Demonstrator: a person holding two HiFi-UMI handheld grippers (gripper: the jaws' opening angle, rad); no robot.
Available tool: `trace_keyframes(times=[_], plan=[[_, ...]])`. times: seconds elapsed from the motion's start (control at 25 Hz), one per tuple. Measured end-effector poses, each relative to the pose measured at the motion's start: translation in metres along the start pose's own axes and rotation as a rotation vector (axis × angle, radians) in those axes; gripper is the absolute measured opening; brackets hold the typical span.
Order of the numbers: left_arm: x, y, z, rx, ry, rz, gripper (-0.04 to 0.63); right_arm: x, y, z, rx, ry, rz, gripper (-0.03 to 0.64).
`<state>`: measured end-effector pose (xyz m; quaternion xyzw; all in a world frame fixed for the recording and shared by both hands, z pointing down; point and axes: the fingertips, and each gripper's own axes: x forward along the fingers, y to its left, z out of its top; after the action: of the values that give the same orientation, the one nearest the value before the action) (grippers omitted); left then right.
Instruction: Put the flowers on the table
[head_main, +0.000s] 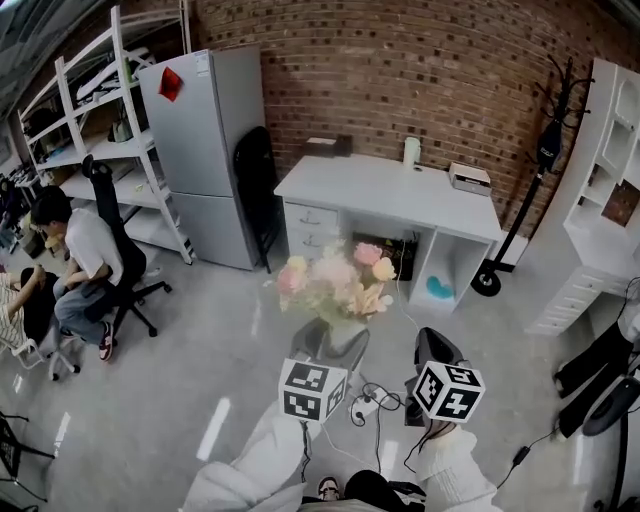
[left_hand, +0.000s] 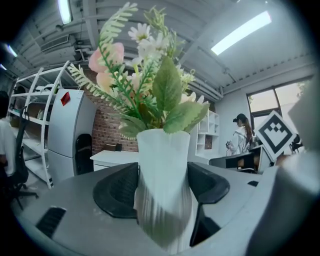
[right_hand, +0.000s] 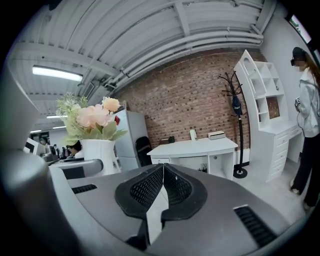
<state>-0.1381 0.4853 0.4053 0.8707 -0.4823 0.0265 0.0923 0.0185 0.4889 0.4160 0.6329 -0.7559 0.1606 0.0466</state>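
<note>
A white ribbed vase of pink and cream flowers stands upright between the jaws of my left gripper, which is shut on it. In the head view the vase hangs in the air over the floor, in front of the white desk. My right gripper is shut with nothing in it; its pads meet. It is held to the right of the vase, which shows at the left of the right gripper view as the vase with flowers.
The desk carries a white cylinder and a small box. A grey fridge and black chair stand left of it. A seated person is at left. A coat stand and white shelves are right. Cables lie below.
</note>
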Motion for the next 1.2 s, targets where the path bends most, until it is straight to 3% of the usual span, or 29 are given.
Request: trace_keyframes(times=[0.4, 0.68, 1.2], plan=[[0.009, 0.041, -0.009, -0.047, 0.009, 0.049, 0.314, 0.038, -0.002, -0.006, -0.015, 0.055, -0.013, 0.023], [0.03, 0.075, -0.009, -0.033, 0.008, 0.096, 0.314, 0.084, -0.002, -0.008, 0.023, 0.058, 0.011, 0.023], [0.143, 0.117, 0.017, -0.026, 0.008, 0.065, 0.314, 0.195, -0.034, 0.032, 0.029, 0.061, 0.005, 0.023]])
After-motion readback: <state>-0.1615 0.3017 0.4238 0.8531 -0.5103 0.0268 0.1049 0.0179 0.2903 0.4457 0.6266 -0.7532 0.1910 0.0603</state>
